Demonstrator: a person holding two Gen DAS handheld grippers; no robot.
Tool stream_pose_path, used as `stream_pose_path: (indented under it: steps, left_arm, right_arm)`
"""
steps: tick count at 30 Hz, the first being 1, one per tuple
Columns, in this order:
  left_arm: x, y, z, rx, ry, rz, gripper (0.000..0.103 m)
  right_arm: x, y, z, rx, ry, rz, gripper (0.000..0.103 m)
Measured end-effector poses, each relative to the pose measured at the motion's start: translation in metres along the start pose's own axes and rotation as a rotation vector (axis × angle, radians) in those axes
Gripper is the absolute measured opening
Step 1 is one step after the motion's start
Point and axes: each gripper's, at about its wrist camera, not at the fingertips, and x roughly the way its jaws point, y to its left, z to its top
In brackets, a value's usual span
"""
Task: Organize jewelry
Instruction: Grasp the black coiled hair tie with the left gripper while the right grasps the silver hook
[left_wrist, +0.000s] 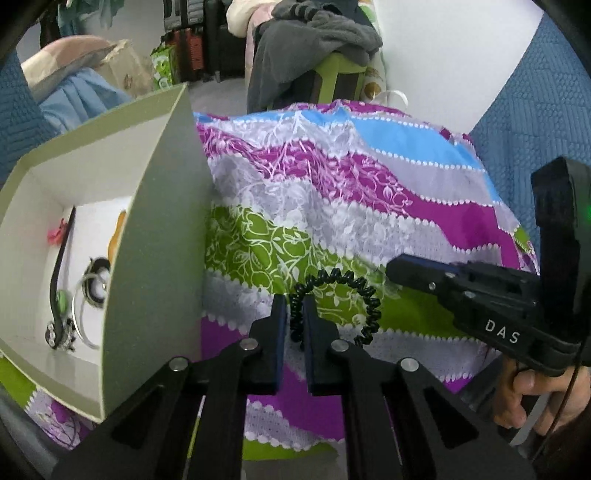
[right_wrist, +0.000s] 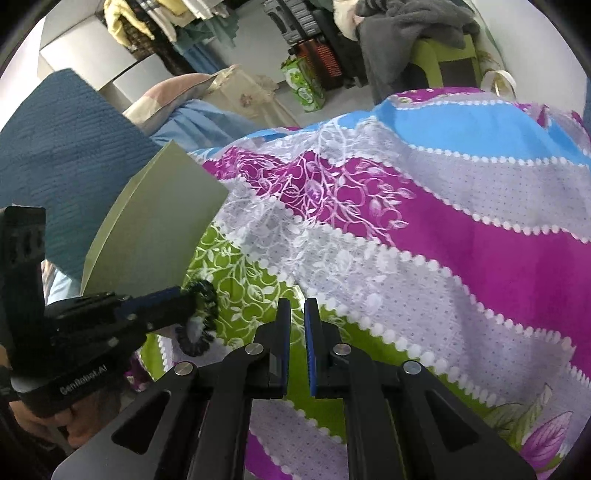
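A black coiled spiral band (left_wrist: 345, 295) hangs from my left gripper (left_wrist: 294, 314), whose two fingers are shut on its left side, just above the patterned cloth. It also shows in the right wrist view (right_wrist: 201, 321), held at the left gripper's tip. A grey-green open box (left_wrist: 155, 236) stands to the left; inside it lie a black strap (left_wrist: 61, 266), a silver bangle (left_wrist: 79, 317), a pink piece and a yellow piece. My right gripper (right_wrist: 294, 314) has its fingers close together with a narrow gap and nothing between them; it hovers over the cloth to the right of the band.
A striped purple, green, grey and blue cloth (right_wrist: 424, 229) covers the surface. Blue quilted fabric (right_wrist: 62, 155) lies behind the box. A green chair draped with grey clothes (left_wrist: 317, 48) and bags stand beyond the far edge.
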Motion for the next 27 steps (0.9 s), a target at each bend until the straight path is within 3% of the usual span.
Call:
stream_pose_path:
  steps: [3,6,10,11,12,15,18,27]
  left_arm:
    - [0.001,0.005,-0.005,-0.018,0.011,-0.002,0.008]
    - [0.001,0.012,-0.010,-0.040,0.026,-0.015,0.008]
    - [0.000,0.015,-0.014,-0.067,0.048,-0.027,0.008]
    - [-0.001,0.016,-0.015,-0.068,0.049,-0.027,0.008]
    - [-0.001,0.017,-0.017,-0.074,0.058,-0.028,0.008]
    - [-0.001,0.020,-0.025,-0.091,0.083,-0.046,0.008]
    - [0.002,0.017,-0.031,-0.078,0.094,-0.046,0.000]
    - [-0.008,0.016,-0.031,-0.068,0.063,-0.084,0.000]
  right_arm:
    - [0.009,0.004,-0.002,-0.042,0.021,-0.039,0.024]
    - [0.019,0.008,-0.005,-0.084,0.043,-0.070,0.025]
    - [0.023,0.017,-0.005,-0.154,0.039,-0.108,0.021]
    - [0.025,0.021,-0.006,-0.187,0.046,-0.120,0.018]
    - [0.027,0.026,-0.009,-0.224,0.053,-0.143,0.008]
    - [0.031,0.040,-0.013,-0.308,0.065,-0.202,0.005]
    - [0.029,0.036,-0.012,-0.259,0.069,-0.231,0.003]
    - [-0.016,0.026,-0.006,-0.085,-0.027,-0.231,0.003]
